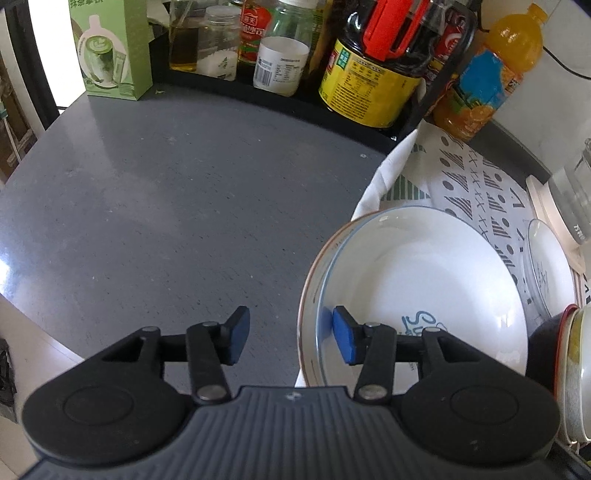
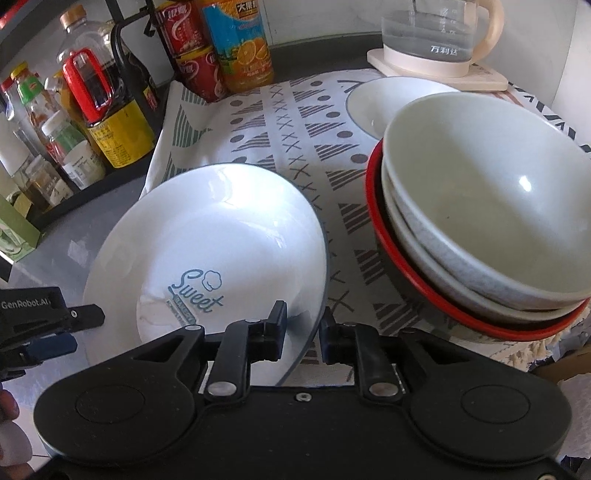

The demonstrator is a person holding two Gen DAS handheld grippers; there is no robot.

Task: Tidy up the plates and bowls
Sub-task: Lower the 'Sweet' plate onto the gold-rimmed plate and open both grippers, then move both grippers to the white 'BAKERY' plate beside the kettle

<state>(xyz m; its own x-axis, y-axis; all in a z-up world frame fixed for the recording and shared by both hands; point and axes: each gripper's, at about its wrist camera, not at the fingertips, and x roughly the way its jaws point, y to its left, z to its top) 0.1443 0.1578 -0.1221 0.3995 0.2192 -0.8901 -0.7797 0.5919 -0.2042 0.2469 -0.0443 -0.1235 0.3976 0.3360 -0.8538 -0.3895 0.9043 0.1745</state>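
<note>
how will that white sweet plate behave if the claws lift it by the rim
The white plate looks like glazed ceramic, so probably stiff and breakable if dropped. Its glossy, highlighted surface suggests the rim may slip in a pinch. It seems to sit on another plate, so the lower one might shift. The right claw and left claw each straddle the rim, open.

2 stacked plates [image 1: 424, 280], 3 nested bowls [image 2: 487, 206], 1 small white dish [image 2: 384, 103], 1 patterned cloth [image 2: 295, 140], 1 glass kettle [image 2: 436, 33], 1 orange juice bottle [image 1: 487, 70], 2 red cans [image 2: 192, 51], 1 green box [image 1: 110, 48]
</note>
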